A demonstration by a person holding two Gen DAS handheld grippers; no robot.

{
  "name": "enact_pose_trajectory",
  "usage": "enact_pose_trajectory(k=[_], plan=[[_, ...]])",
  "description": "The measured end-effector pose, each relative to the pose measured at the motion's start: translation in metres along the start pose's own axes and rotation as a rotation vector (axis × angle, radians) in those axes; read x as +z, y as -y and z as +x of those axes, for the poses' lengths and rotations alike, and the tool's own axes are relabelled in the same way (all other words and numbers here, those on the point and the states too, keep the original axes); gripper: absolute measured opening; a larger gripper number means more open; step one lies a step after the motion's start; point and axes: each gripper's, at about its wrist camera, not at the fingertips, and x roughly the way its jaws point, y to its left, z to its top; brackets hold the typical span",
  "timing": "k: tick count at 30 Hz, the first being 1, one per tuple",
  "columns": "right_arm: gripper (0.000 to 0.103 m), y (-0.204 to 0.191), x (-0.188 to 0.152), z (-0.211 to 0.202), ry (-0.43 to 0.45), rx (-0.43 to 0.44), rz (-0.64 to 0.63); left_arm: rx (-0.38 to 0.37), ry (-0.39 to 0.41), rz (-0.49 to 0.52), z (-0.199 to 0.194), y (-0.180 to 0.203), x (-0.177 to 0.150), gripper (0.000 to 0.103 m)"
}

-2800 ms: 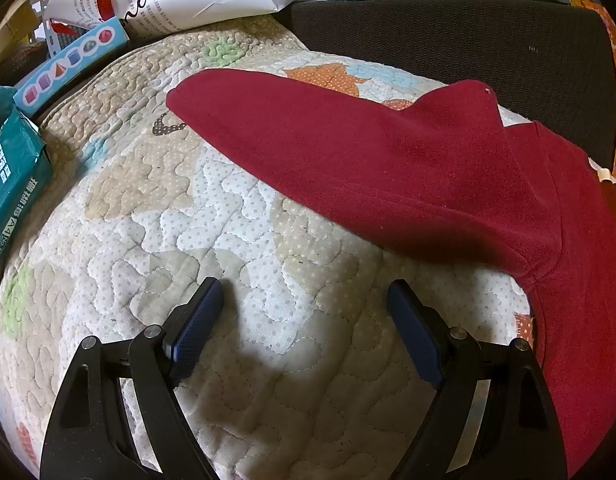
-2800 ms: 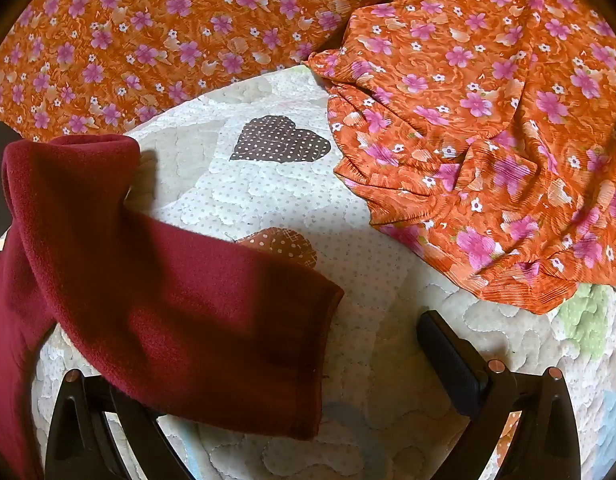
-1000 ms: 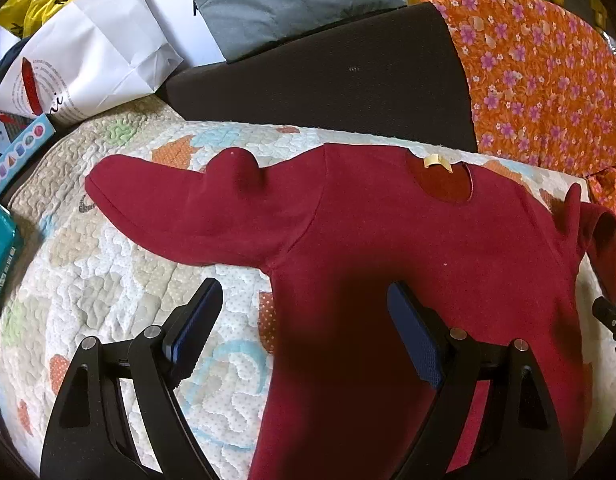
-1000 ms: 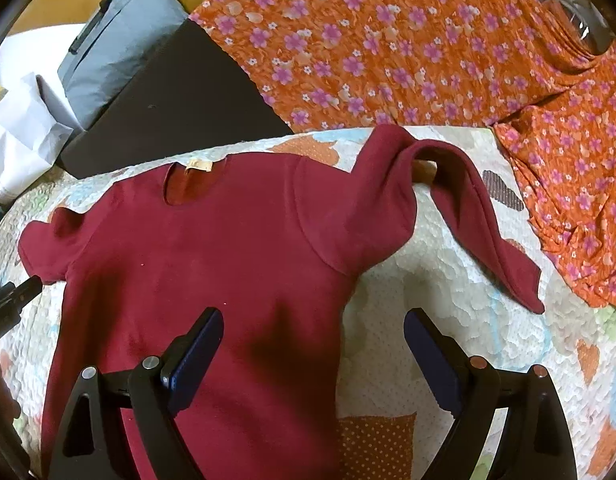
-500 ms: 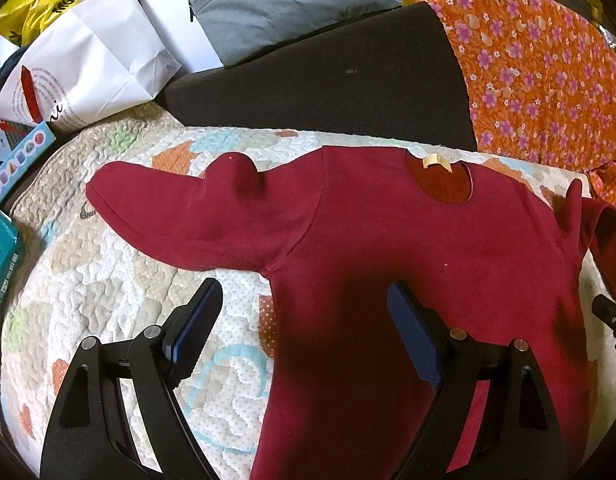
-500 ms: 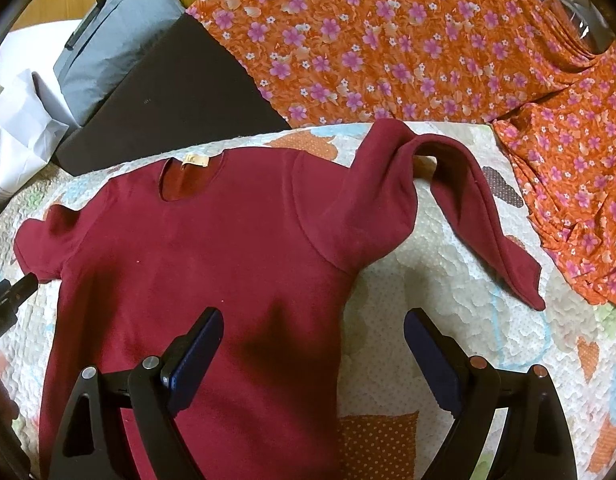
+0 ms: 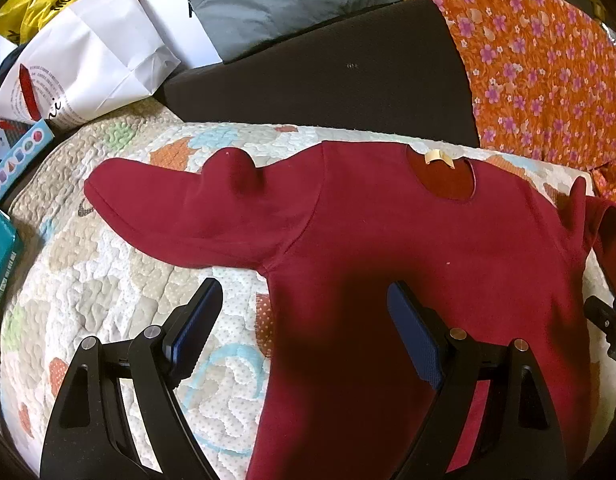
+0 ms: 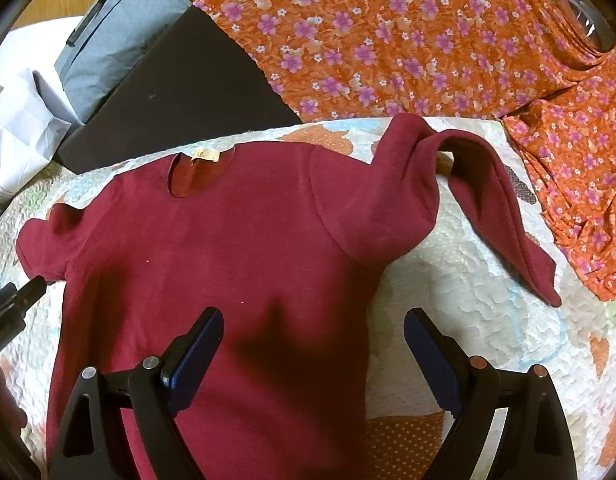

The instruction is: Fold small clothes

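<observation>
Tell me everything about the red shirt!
The red shirt looks soft and fleecy, with long sleeves and a tan tag at its round neck. It lies spread flat on the quilt, neck pointing away. One sleeve lies flat; the other sleeve is humped and twisted. Both claws are open above it, not touching.

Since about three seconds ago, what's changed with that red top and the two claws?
Both claws backed away from the sleeves: the left claw and right claw now see the whole red top spread on the quilt. Nothing was grabbed; both stayed open. The right sleeve remains crumpled.
</observation>
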Motion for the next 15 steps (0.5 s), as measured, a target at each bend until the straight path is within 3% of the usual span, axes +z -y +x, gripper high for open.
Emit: enact_pose_trajectory(k=[15], plan=[[0.091,-0.021,0.002,0.013,-0.021,0.048,0.007,0.014,-0.026,-0.057,0.010,-0.015,0.004,0.085]])
